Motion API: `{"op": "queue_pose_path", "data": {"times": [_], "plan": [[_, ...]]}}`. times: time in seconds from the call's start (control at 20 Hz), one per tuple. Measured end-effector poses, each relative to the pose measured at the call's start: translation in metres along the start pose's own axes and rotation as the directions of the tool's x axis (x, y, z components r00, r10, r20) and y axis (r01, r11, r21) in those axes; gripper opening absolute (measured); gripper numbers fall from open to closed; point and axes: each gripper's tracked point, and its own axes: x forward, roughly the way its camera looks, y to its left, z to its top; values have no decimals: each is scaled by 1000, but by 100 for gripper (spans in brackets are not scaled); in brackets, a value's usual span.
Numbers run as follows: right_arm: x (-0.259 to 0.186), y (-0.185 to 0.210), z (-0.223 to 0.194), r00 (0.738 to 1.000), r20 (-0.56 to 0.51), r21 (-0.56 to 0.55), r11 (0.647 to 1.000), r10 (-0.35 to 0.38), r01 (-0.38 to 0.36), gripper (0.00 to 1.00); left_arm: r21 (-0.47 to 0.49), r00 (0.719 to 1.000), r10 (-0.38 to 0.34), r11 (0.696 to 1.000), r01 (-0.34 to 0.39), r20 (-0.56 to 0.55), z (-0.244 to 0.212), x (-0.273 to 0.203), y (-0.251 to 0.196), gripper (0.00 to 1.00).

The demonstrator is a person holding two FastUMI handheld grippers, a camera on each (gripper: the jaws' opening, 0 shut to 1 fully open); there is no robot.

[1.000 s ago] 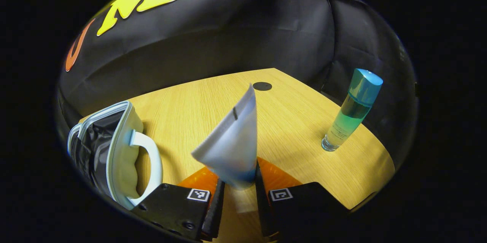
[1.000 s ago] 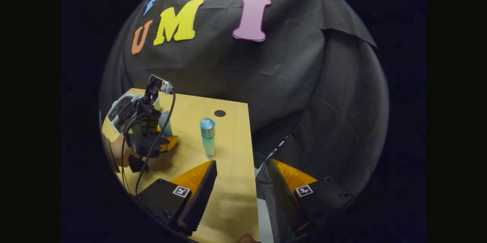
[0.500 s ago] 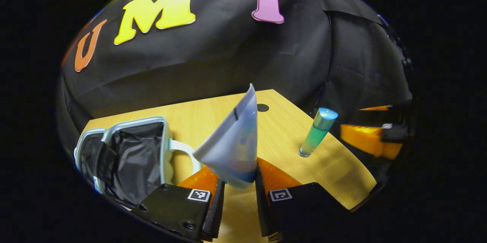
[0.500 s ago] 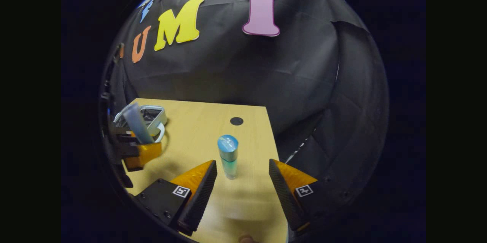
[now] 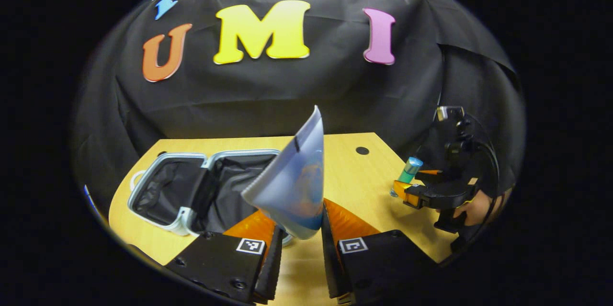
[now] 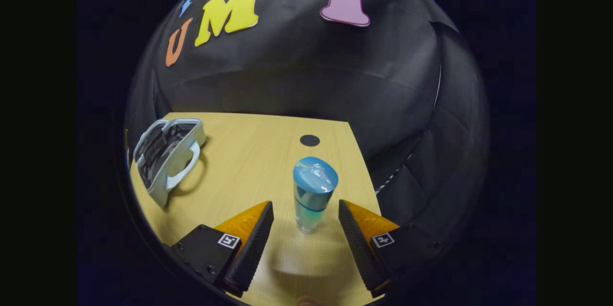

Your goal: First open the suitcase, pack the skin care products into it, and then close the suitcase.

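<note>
My left gripper (image 5: 298, 243) is shut on a pale squeeze tube (image 5: 292, 182), held above the table with its flat crimped end pointing up. Behind and left of the tube the small light-blue suitcase (image 5: 158, 172) lies open, its dark lining showing. In the right gripper view the suitcase (image 6: 165, 153) sits at the far left of the table. A bottle (image 6: 312, 195) with a blue cap and green liquid stands upright between the fingers of my right gripper (image 6: 305, 229), which is open around it without touching. The left gripper view shows that bottle (image 5: 407, 175) and the right gripper (image 5: 421, 186) at the table's right side.
The wooden table (image 6: 254, 162) has a round black hole cover (image 6: 310, 140) near its back edge. Its right edge (image 6: 361, 157) runs close to the bottle. A hand (image 5: 476, 208) holds the right gripper. Black cloth walls stand behind the table.
My left gripper has risen and drawn back with the tube, bringing the whole open suitcase into view. My right gripper moved forward until the bottle stands between its open fingers.
</note>
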Motion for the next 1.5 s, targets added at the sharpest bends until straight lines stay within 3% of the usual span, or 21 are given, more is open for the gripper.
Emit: {"op": "queue_pose_path", "data": {"times": [0.35, 0.4, 0.55, 0.6, 0.7, 0.8, 1.1, 1.3, 1.5], "plan": [[31, 0, -6, 999, 9, 48, 998, -51, 50, 72, -55, 991, 134, 989, -134, -4, 10, -51, 78, 42], [33, 0, -9, 999, -7, 55, 997, -54, 55, 64, -71, 987, 157, 985, -158, -8, 11, -56, 90, 42], [39, 1, -14, 997, -10, 34, 997, -73, 73, 60, -104, 975, 221, 969, -223, -25, 12, -69, 121, 42], [36, 1, -12, 997, -12, 37, 996, -78, 78, 50, -113, 972, 235, 965, -237, -24, 14, -74, 129, 42], [36, 3, -13, 997, -11, 48, 996, -77, 77, 39, -117, 969, 247, 962, -249, -26, 14, -79, 144, 42], [30, 5, -16, 996, -23, 46, 995, -86, 87, 36, -115, 966, 258, 959, -260, -31, 14, -85, 159, 42], [-51, 31, 10, 998, 23, 52, 997, -53, 52, 34, -128, 971, 235, 963, -238, -38, 14, -73, 191, 42], [-125, 60, 32, 997, 73, 76, 997, -11, 6, 34, -145, 986, 163, 975, -166, -29, 17, -30, 195, 42], [-191, 76, 42, 993, 113, 107, 994, -26, 14, 34, -122, 996, 82, 989, -86, -38, 12, 21, 182, 42]]}}
